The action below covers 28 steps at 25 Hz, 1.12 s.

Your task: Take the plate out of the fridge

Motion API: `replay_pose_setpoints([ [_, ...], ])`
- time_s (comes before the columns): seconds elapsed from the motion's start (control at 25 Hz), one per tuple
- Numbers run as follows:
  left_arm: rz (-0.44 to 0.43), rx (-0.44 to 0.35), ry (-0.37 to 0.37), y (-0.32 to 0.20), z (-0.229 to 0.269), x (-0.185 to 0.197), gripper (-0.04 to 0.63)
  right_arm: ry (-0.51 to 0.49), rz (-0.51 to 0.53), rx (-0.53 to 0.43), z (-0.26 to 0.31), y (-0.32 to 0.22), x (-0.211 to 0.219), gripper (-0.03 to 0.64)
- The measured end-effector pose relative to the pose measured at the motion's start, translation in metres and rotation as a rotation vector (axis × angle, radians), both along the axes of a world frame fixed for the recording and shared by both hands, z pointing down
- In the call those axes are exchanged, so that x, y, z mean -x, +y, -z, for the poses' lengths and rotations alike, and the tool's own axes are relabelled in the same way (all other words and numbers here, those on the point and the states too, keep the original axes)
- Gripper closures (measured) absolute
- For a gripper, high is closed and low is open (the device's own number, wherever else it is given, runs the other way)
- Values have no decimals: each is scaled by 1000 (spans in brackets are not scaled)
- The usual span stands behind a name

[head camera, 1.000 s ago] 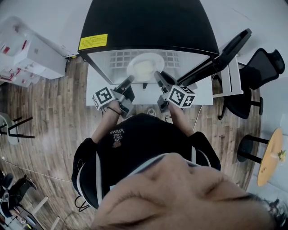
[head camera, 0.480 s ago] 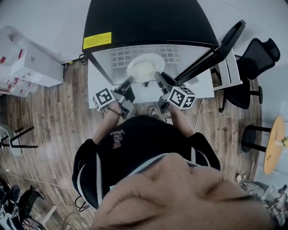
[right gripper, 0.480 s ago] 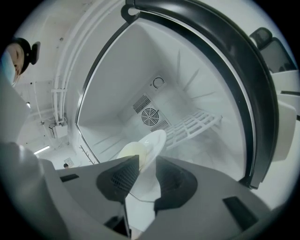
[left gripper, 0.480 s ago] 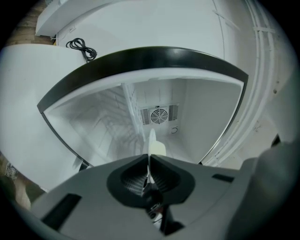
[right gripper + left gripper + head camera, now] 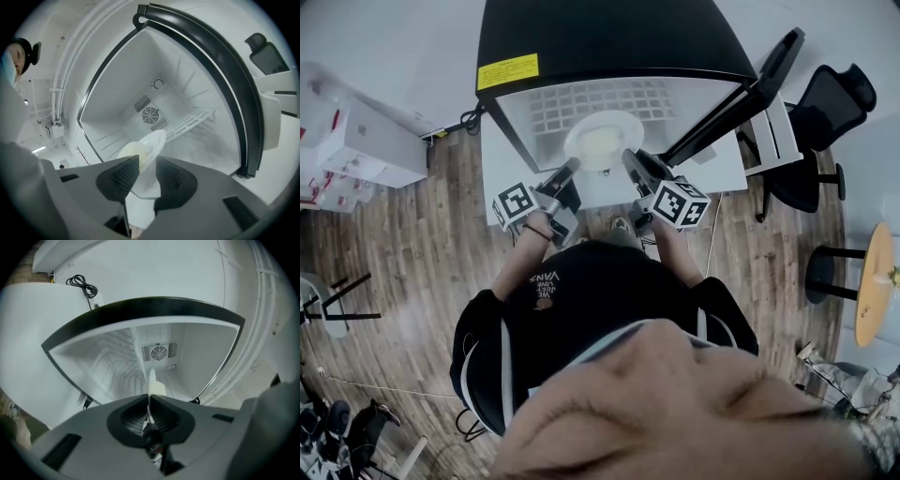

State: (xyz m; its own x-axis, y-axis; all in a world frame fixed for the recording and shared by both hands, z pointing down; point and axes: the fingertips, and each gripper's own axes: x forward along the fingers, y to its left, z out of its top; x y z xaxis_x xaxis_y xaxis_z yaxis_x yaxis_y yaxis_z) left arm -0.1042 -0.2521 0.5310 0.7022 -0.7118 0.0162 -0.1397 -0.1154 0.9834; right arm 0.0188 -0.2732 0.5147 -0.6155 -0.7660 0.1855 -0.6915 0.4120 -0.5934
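Note:
A round white plate with something pale yellow on it hangs at the mouth of the open black-topped fridge, just above its wire shelf. My left gripper is shut on the plate's near left rim. In the left gripper view the plate shows edge-on, pinched between the jaws of the left gripper. My right gripper holds the right side. In the right gripper view the tilted plate fills the wide gap of the right gripper, jaws against both faces.
The fridge door stands swung out to the right. A black office chair and a stool stand beyond it. White boxes sit on the wooden floor at left. A fan vent marks the fridge's back wall.
Both grippers have drawn the plate a little outward from the fridge. More of the wire shelf shows behind it. Neither grip has changed.

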Motion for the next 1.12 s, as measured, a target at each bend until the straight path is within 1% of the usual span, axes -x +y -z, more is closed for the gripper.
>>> replay_pose_setpoints([
  [0.2, -10, 3, 2, 8, -2, 1, 565, 1, -9, 1, -2, 8, 1, 499],
  [0.36, -9, -11, 9, 10, 1, 1, 565, -3, -8, -5, 0, 12, 1, 499],
  [0.52, -5, 0, 2, 16, -1, -2, 565, 0, -5, -9, 0, 16, -2, 499],
  [0.72, 1, 1, -2, 24, 0, -8, 565, -2, 4, -6, 2, 23, -8, 499],
  [0.88, 10, -3, 24, 31, 5, -14, 565, 3, 18, -1, 4, 29, -13, 500],
  [1.12, 24, 6, 13, 46, 5, -25, 565, 7, 30, -4, 7, 42, -24, 500],
])
